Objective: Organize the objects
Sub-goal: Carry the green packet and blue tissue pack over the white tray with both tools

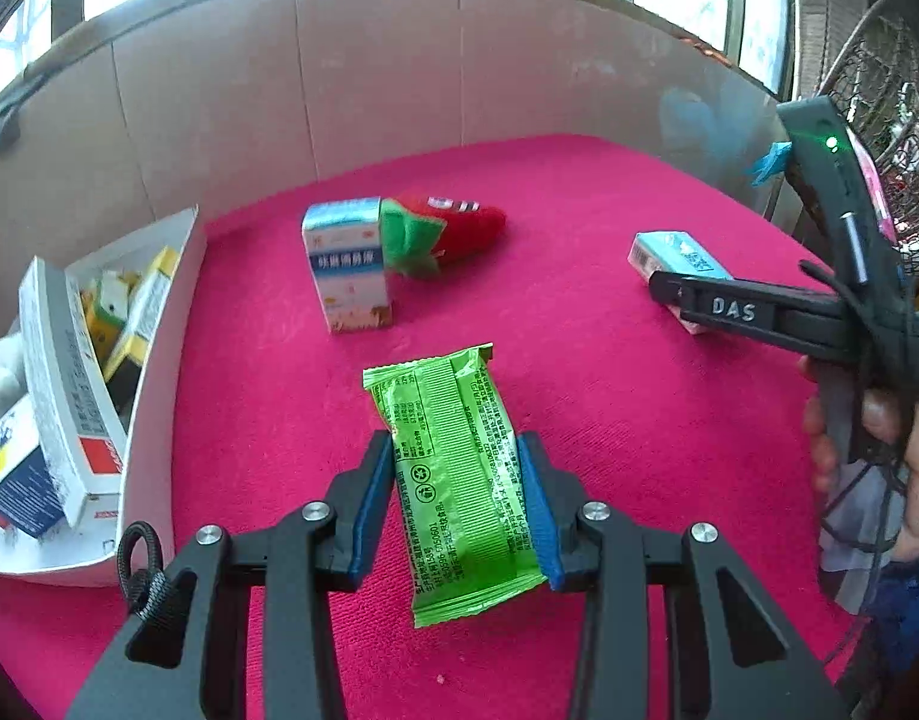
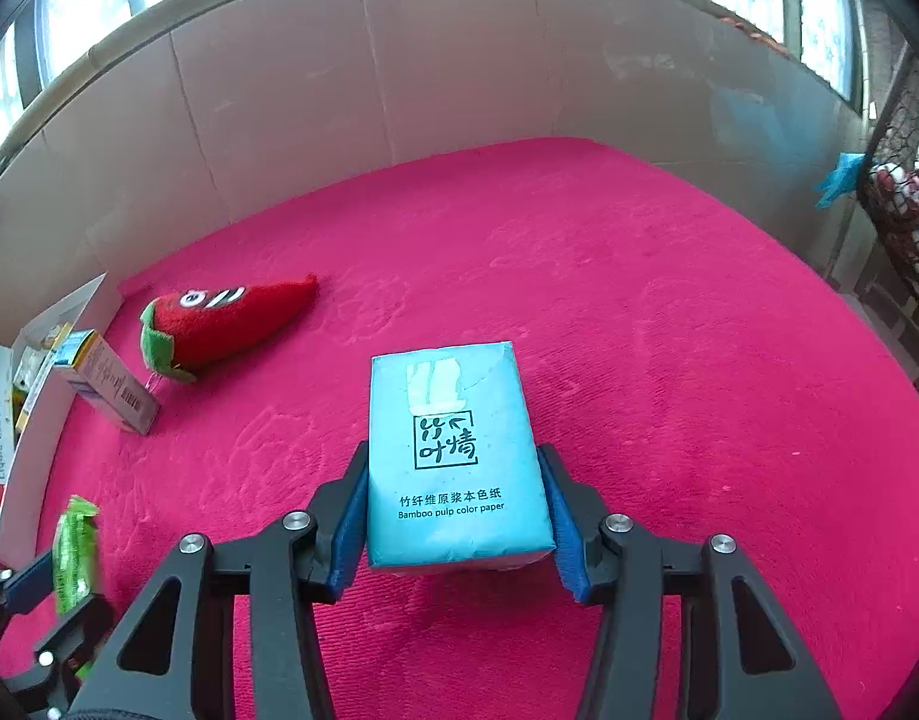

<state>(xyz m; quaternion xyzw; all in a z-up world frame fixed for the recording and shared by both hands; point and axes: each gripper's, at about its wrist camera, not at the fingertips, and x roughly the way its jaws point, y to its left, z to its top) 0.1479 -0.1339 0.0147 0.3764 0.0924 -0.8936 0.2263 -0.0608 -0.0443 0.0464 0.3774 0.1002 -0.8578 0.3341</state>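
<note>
**Both grippers closed on packets over the pink cloth**

Pink, short-piled cloth (image 1: 579, 228) covers the table, with a tan panelled wall curving behind its far edge and bright windows above.

From your left wrist: your left gripper (image 1: 456, 498) has its blue pads pressed against both long sides of a crinkly green snack wrapper (image 1: 453, 480), which lies lengthwise between the fingers. At the cloth's left edge sits a white cardboard tray (image 1: 159, 396) holding several printed cartons, some yellow, one white with a red patch. Toward the far edge a small blue-and-white carton (image 1: 348, 267) stands upright, touching a plush red chilli (image 1: 453, 228) with a green felt cap. Near the right edge, your right gripper (image 1: 687, 300) grips a pale blue packet (image 1: 678, 255).

From your right wrist: the right gripper (image 2: 456, 516) clamps that rectangular tissue pack (image 2: 453, 450), glossy turquoise with dark lettering, its pads flat on both sides. The chilli (image 2: 231, 321) and carton (image 2: 108, 381) lie toward the left edge.
</note>
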